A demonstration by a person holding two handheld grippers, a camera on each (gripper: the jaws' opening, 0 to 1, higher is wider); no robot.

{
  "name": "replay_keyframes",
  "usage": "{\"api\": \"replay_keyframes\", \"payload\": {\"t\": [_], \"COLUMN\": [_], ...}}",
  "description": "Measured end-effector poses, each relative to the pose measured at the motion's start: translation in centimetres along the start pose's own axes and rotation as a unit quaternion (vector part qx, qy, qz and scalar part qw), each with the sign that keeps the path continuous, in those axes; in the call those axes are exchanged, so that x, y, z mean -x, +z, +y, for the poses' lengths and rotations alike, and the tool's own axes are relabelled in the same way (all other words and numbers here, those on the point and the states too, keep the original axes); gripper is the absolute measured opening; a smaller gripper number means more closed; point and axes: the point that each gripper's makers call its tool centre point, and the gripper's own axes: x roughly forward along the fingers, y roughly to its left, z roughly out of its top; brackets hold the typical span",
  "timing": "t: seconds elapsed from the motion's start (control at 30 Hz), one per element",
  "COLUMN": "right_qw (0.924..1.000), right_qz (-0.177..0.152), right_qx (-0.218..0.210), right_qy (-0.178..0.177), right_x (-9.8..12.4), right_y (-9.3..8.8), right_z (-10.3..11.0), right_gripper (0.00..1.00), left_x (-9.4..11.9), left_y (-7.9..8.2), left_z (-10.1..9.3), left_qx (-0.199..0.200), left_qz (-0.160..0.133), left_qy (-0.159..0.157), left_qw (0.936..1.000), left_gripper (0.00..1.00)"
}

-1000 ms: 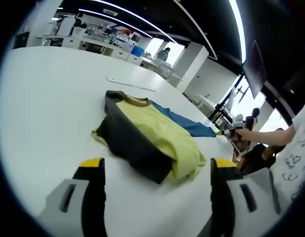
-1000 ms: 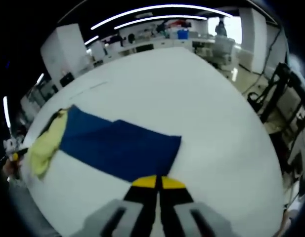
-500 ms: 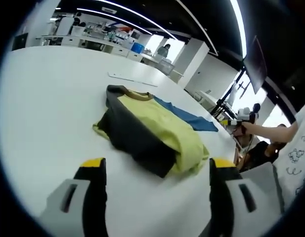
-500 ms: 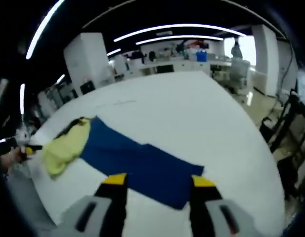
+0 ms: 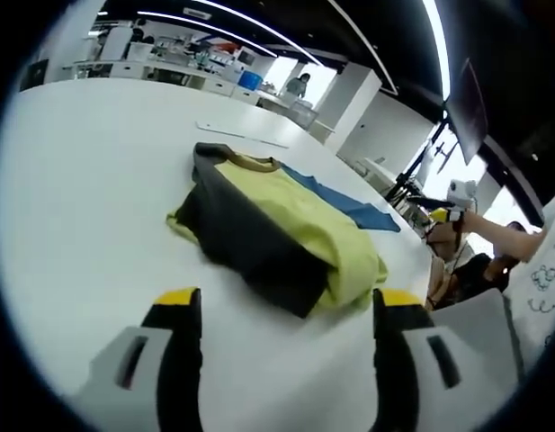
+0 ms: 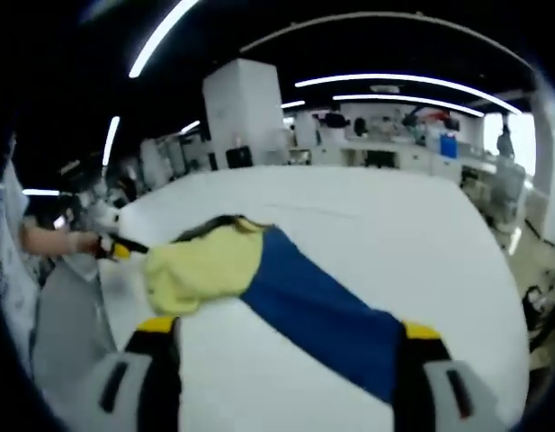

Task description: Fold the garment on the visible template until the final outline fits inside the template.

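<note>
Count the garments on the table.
1: a yellow, dark grey and blue garment, bunched mid-table, with its blue part spread flat toward the right gripper. Folds may hide more.

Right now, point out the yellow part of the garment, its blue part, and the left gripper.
yellow part of the garment (image 5: 299,225), left gripper view, on the middle of the yellow panel.
blue part (image 6: 326,315), right gripper view, on the middle of the blue stretch.
left gripper (image 5: 284,299), left gripper view, midway between its yellow tips.
</note>
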Motion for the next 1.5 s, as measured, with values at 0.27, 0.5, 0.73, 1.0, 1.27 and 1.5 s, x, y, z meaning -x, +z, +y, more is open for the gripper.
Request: {"api": "replay_keyframes", "payload": {"t": [0.27,0.5,0.73,1.0,1.27,1.5], "right_qw": [0.9999,0.9999,1.0,1.0,0.9999,0.9999], "right_qz": [-0.001,0.001,0.001,-0.002,-0.007,-0.006], "right_qx": [0.01,0.006,0.001,0.003,-0.001,-0.007], "right_qy": [0.013,0.012,0.003,-0.005,-0.009,-0.007], "right_x": [-0.1,-0.1,0.3,0.9,0.9,1.0], "right_y": [0.7,0.6,0.2,0.5,0.5,0.3], "right_z": [0.7,0.7,0.3,0.7,0.6,1.0], "right_gripper": [0.99,0.99,0.99,0.99,0.97,0.96], "left_x": [-0.5,-1.5,-2.5,-1.6,-1.0,-3.0], "left_y": [-1.0,-1.4,-1.8,2.5,8.6,11.5], "left_z": [0.1,-0.7,-0.6,-1.8,-4.1,-4.8], "left_qx": [0.003,0.027,0.049,0.055,-0.018,-0.059], "left_qz": [0.011,0.005,0.008,-0.047,-0.054,-0.033], "left_qy": [-0.004,-0.016,-0.013,-0.036,-0.067,-0.075], "left_qw": [0.9999,0.9995,0.9987,0.9967,0.9962,0.9949], "left_gripper": [0.63,0.38,0.04,0.0,0.0,0.0]}}
